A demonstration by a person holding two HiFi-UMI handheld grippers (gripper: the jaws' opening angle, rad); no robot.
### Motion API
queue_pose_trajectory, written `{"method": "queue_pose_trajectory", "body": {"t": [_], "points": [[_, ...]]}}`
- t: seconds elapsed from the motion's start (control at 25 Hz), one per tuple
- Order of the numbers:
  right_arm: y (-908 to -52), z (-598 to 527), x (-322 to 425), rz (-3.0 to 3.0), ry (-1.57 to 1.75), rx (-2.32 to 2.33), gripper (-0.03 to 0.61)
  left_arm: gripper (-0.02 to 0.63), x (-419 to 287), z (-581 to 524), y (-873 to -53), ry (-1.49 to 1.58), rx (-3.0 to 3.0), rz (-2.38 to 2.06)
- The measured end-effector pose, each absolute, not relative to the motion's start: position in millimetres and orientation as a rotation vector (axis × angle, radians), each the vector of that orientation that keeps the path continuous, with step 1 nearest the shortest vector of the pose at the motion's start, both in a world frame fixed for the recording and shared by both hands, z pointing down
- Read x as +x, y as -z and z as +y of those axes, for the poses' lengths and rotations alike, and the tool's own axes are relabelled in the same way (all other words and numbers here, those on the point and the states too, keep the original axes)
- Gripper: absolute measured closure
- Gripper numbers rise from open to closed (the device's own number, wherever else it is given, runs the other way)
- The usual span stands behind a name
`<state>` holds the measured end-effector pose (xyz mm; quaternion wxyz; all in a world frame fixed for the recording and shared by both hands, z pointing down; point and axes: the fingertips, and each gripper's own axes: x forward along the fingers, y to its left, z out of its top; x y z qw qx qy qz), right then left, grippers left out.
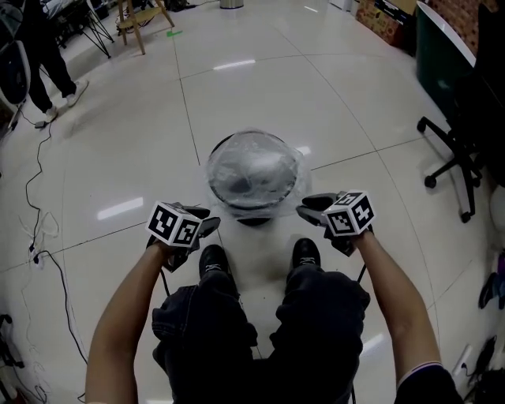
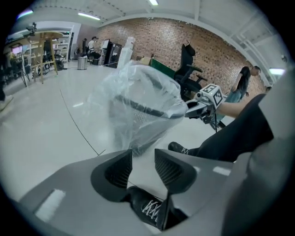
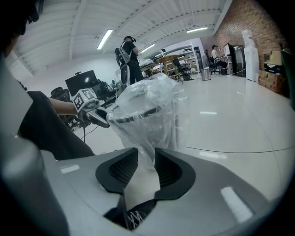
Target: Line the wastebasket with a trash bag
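A black mesh wastebasket stands on the floor just ahead of my feet. A clear trash bag is pulled over its rim and hangs down its sides; the same bag fills both gripper views. My left gripper is at the basket's left side, jaws apart with nothing between them. Across the basket, at its right side, is my right gripper. Its jaws also stand apart. A tail of the bag's film reaches down toward their gap, and the pads do not press on it.
My two shoes sit close behind the basket. A black office chair is at the right, cables trail on the floor at the left, and a person stands at far left near a wooden chair.
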<state>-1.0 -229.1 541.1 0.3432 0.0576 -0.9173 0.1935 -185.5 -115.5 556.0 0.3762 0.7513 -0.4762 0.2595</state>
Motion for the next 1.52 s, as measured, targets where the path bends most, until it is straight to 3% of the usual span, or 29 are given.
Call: {"method": "queue_pose_trajectory", "body": {"t": [0.2, 0.64, 0.8, 0.92, 1.28, 1.52], "points": [[-511, -224, 5, -2.415, -0.511, 0.183, 0.428, 0.463, -193, -108, -520, -0.645, 1.928, -1.320], [-477, -211, 20, -2.449, -0.476, 0.204, 0.425, 0.468, -220, -110, -471, -0.581, 1.901, -1.544], [-489, -206, 25, -2.424, -0.459, 0.188, 0.354, 0.469, -227, -112, -474, -0.582, 1.888, -1.553], [-495, -207, 31, -2.406, -0.466, 0.175, 0.336, 0.471, -234, -119, -477, -0.592, 1.873, -1.569], [-460, -252, 20, -2.514, -0.465, 0.302, 0.336, 0.452, -242, -167, -461, -0.550, 1.938, -1.571], [-448, -290, -7, -2.545, -0.440, 0.426, 0.336, 0.432, -240, -190, -476, -0.690, 1.940, -1.526]]}}
